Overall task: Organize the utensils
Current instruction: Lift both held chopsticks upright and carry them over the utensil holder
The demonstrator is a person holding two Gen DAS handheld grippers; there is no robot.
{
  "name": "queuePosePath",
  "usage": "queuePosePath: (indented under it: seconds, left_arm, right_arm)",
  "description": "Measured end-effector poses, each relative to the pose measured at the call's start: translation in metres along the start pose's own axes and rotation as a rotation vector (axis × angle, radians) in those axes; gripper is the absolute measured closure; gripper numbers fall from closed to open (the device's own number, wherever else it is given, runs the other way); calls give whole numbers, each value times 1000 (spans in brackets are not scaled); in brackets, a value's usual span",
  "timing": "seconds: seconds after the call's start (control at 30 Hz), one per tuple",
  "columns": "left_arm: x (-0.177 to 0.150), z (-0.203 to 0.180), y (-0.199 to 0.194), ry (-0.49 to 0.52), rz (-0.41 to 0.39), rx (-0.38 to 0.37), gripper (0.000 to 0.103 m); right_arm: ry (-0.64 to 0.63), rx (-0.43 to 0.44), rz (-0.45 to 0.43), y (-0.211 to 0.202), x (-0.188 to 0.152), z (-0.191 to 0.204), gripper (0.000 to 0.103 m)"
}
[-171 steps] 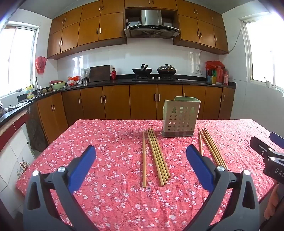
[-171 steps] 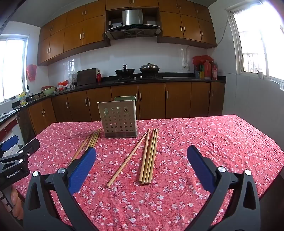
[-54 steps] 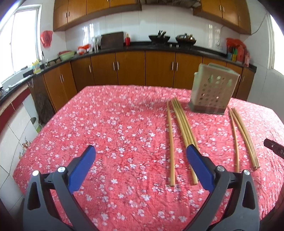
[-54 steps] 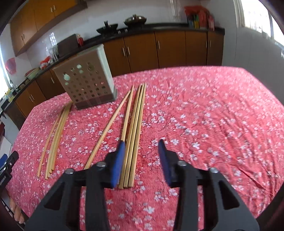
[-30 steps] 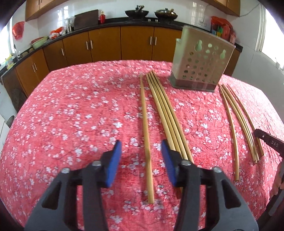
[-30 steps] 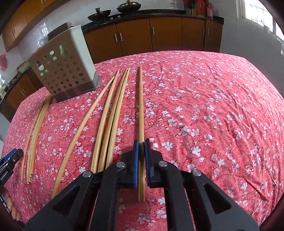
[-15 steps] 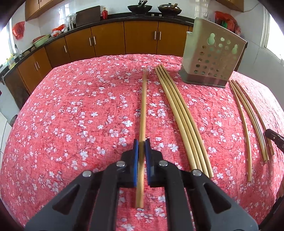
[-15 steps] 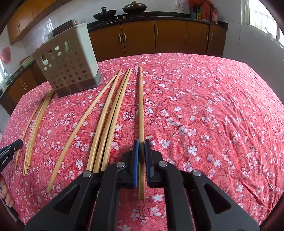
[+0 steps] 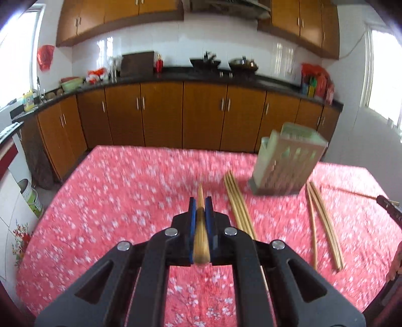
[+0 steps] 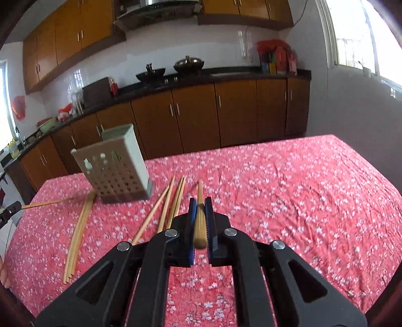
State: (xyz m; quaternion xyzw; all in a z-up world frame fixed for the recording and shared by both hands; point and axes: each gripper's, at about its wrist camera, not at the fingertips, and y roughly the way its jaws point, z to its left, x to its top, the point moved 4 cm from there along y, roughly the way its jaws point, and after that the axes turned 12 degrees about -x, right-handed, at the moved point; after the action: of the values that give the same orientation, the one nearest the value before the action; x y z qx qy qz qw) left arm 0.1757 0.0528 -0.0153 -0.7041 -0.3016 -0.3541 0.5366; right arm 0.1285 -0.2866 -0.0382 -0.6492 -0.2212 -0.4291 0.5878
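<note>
Chopstick (image 9: 200, 227) pinched between left gripper (image 9: 200, 202) pads, pointing forward above red tablecloth (image 9: 113, 201). Second chopstick (image 10: 200, 216) clamped likewise in right gripper (image 10: 200, 202). Perforated holder (image 10: 115, 171) beyond, left.

Daylight pours through a window (image 10: 364, 37) on the right. Brown wooden cabinets (image 9: 160, 115) line white tiled walls, 2 pans (image 10: 170, 66) sit on the black countertop (image 9: 176, 75), beneath a range hood (image 10: 155, 10).

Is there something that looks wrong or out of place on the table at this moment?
Nothing stands out. The utensil holder stands upright on the tablecloth, loose chopsticks lie flat beside it, and each hand-held gripper, left and right, holds one chopstick.
</note>
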Motion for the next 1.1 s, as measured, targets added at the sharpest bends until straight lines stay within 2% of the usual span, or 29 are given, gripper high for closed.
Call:
queuePosePath:
  seconds: [0.2, 0.6, 0.83, 1.1]
  left_arm:
    - [18, -1, -11, -4, -54, 7, 95]
    - [26, 0, -9, 2, -66, 17, 95]
    - [64, 3, -16, 31, -128, 40, 95]
    - [143, -24, -53, 75, -302, 2, 95]
  right_arm:
    - [3, 7, -31, -3, 12, 4, 95]
    - [-1, 2, -52, -2, 17, 4, 96]
    - [2, -18, -153, -8, 63, 5, 96]
    - [48, 72, -366, -57, 149, 26, 96]
